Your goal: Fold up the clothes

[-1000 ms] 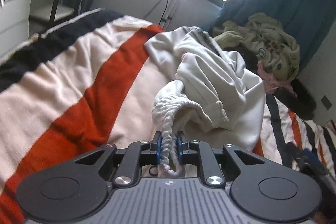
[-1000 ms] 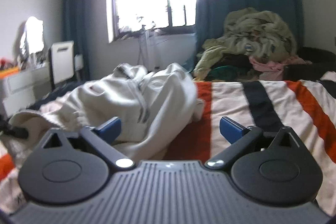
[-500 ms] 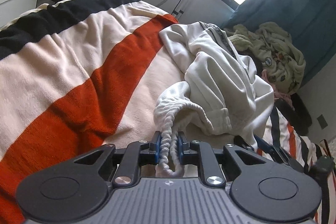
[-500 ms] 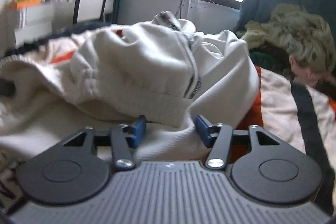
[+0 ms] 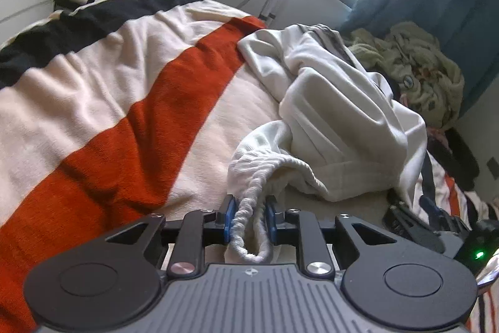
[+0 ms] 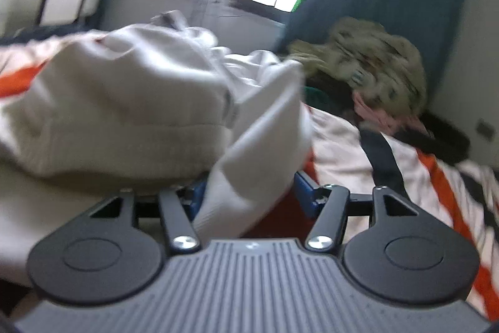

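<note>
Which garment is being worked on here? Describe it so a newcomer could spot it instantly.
On the striped blanket covering the bed lies one rumpled heap, the white sweatshirt. Its ribbed cuff is pinched in the left hand-held gripper. Unlike the olive clothes pile by the curtain, it is plain white.

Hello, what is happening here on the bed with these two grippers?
A person is folding clothes with two handheld grippers. The left gripper is shut on the ribbed hem of a crumpled white sweatshirt lying on the striped blanket. The right gripper is open, with another white fold of the sweatshirt between its fingers, not yet clamped. A pile of other clothes waits behind.
</note>
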Motion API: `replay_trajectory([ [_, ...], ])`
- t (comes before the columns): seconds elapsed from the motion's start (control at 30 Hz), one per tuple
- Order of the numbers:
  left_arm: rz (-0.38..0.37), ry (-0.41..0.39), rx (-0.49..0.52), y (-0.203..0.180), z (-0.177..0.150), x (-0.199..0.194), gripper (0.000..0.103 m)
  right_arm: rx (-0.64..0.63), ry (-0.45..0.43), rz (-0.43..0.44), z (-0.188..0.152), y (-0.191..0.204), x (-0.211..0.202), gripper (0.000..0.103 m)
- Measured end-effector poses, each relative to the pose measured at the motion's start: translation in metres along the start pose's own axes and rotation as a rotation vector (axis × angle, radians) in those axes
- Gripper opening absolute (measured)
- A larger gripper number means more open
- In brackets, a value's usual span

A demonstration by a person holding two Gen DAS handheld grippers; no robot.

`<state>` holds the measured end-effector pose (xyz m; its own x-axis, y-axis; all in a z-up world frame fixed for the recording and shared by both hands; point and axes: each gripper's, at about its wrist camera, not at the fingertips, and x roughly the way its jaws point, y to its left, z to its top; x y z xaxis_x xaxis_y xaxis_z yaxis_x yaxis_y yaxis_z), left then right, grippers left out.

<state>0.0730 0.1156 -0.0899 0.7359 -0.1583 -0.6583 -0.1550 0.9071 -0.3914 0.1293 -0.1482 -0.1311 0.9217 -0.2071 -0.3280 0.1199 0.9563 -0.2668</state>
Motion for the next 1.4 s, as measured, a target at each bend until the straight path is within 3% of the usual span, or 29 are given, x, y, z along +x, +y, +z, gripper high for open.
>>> replay_trajectory([
  [0.07,0.006,-0.003,0.019,-0.004,-0.001,0.003,0.030,0.031,-0.068,-0.026,0.000,-0.004,-0.010,0.060],
  [0.13,0.012,-0.003,0.034,-0.007,-0.003,0.005,0.031,0.032,-0.158,-0.041,0.007,-0.005,-0.016,0.060],
  [0.27,0.021,-0.001,0.047,-0.009,-0.006,0.006,0.032,-0.021,-0.230,0.033,0.016,-0.003,-0.026,0.060],
  [0.43,0.032,0.016,0.044,-0.007,-0.007,0.009,0.032,-0.171,-0.166,0.257,0.010,0.009,-0.028,0.060],
  [0.5,0.037,0.021,0.048,-0.007,-0.008,0.010,0.032,-0.225,-0.191,0.313,0.007,0.016,-0.039,0.060],
  [0.63,0.044,0.025,0.053,-0.007,-0.008,0.011,0.032,-0.323,-0.206,0.348,0.003,0.030,-0.053,0.061],
  [0.77,0.047,0.038,0.036,-0.006,-0.007,0.012,0.032,-0.295,-0.087,0.396,0.002,0.034,-0.037,0.060],
  [0.9,0.048,0.046,0.006,-0.001,-0.006,0.012,0.034,-0.266,0.063,0.390,-0.001,0.042,-0.004,0.060],
  [1.03,0.050,0.048,0.005,-0.001,-0.006,0.013,0.035,-0.272,0.064,0.336,-0.002,0.043,0.003,0.061],
  [1.23,0.048,0.047,0.002,-0.001,-0.006,0.014,0.037,-0.127,-0.005,0.193,0.005,0.019,0.002,0.066],
  [1.4,0.049,0.042,0.002,-0.002,-0.006,0.015,0.039,-0.015,-0.181,0.146,0.009,0.002,-0.021,0.066],
])
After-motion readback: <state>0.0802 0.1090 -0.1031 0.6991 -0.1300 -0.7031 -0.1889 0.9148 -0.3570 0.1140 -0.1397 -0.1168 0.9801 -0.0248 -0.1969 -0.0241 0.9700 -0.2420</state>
